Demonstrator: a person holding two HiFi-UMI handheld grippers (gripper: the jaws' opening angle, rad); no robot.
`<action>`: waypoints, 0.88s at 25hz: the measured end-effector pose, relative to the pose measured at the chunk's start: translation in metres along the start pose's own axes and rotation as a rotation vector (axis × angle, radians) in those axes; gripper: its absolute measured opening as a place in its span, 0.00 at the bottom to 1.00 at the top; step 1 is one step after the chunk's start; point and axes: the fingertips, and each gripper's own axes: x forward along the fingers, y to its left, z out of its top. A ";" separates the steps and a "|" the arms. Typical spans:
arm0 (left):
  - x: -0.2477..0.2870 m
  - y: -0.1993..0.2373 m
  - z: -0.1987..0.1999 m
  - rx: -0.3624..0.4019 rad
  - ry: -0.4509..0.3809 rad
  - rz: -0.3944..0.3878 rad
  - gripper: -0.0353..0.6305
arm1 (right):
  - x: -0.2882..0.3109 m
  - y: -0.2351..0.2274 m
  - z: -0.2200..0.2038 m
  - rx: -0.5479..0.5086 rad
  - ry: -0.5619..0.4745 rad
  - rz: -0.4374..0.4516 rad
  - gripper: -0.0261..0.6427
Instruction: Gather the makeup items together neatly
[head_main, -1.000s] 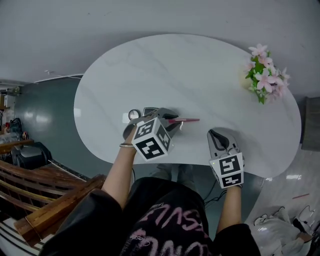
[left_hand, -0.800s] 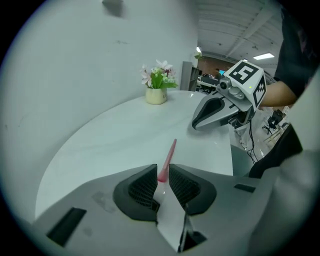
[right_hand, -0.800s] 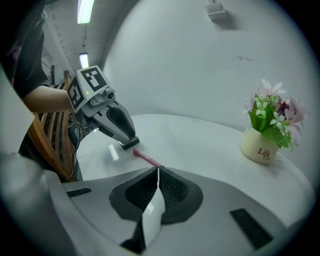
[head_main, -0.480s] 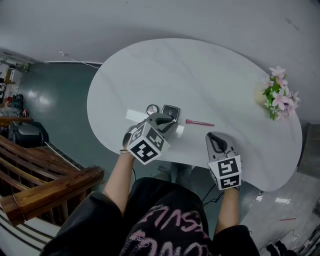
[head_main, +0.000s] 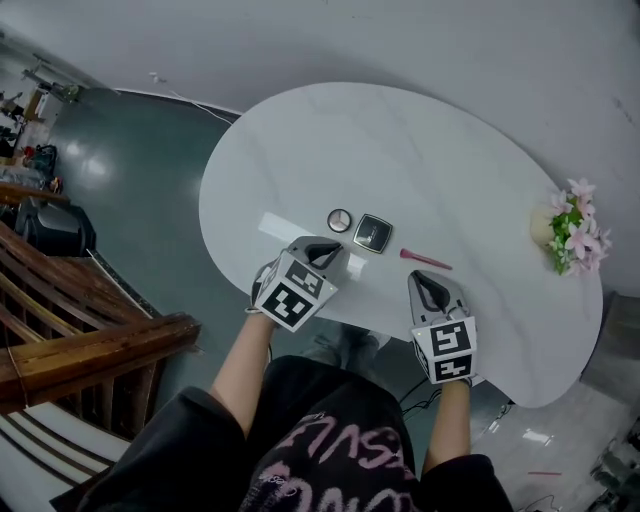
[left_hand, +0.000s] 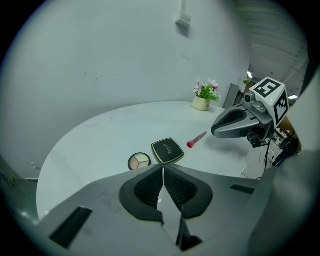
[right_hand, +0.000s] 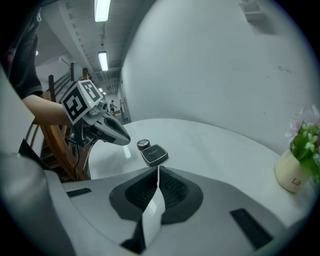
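Three makeup items lie in a row near the table's front: a round eyeshadow compact (head_main: 339, 220) (left_hand: 139, 161) (right_hand: 143, 144), a square black compact (head_main: 372, 233) (left_hand: 167, 150) (right_hand: 154, 154) touching it, and a pink brush (head_main: 425, 260) (left_hand: 196, 140) a little to the right. My left gripper (head_main: 328, 248) (left_hand: 163, 170) hovers just short of the compacts. Its jaws have just been closing and now stand shut with nothing between them. My right gripper (head_main: 421, 279) (right_hand: 158, 172) is shut and empty at the table's front edge, below the brush.
A small pot of pink flowers (head_main: 572, 228) (left_hand: 206, 94) (right_hand: 296, 167) stands at the white table's (head_main: 440, 170) far right end. A wooden stair rail (head_main: 90, 345) runs at the left, off the table. A pale strip (head_main: 277, 226) shows left of the compacts.
My left gripper has drawn back from over the compacts toward the front edge and shut. The pink brush that was at its tip now lies alone on the table. The head view has swung.
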 end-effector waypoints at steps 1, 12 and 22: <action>-0.001 0.002 -0.001 -0.004 0.000 0.003 0.08 | 0.002 0.002 0.002 -0.002 0.001 0.004 0.14; -0.011 0.003 0.011 -0.006 -0.057 0.029 0.08 | -0.004 -0.002 0.012 -0.005 -0.024 -0.036 0.14; -0.033 -0.005 0.047 0.036 -0.154 0.068 0.08 | -0.031 -0.017 0.037 -0.016 -0.106 -0.115 0.14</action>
